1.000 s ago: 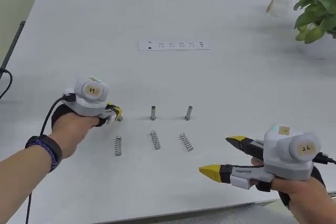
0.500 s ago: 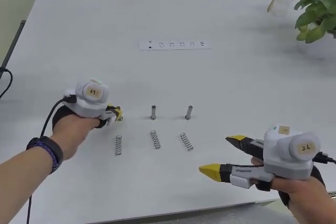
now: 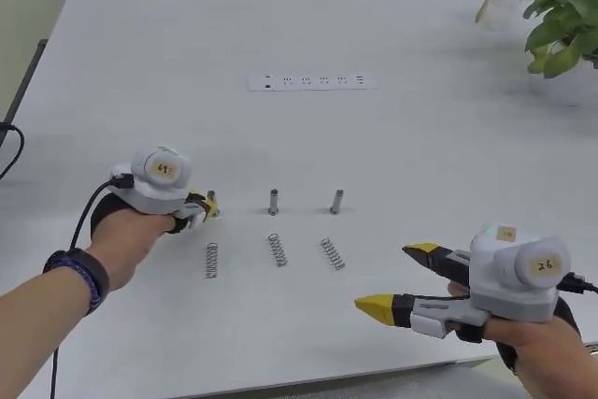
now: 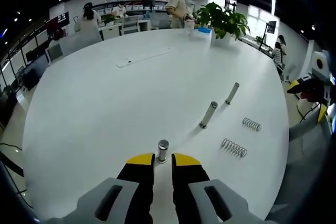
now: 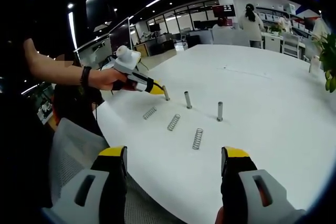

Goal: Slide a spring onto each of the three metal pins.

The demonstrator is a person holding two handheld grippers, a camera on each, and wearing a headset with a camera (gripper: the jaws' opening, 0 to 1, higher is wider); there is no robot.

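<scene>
Bright even overhead light, soft faint shadows, fisheye-warped edges, sharp focus

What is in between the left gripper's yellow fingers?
One metal pin, standing upright and bare. The left gripper's fingers flank its lower part, so whether they touch it stays hidden.

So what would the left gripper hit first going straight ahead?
The nearest metal pin, standing just ahead of the left gripper, in line with its fingers' gap; probably very close.
</scene>
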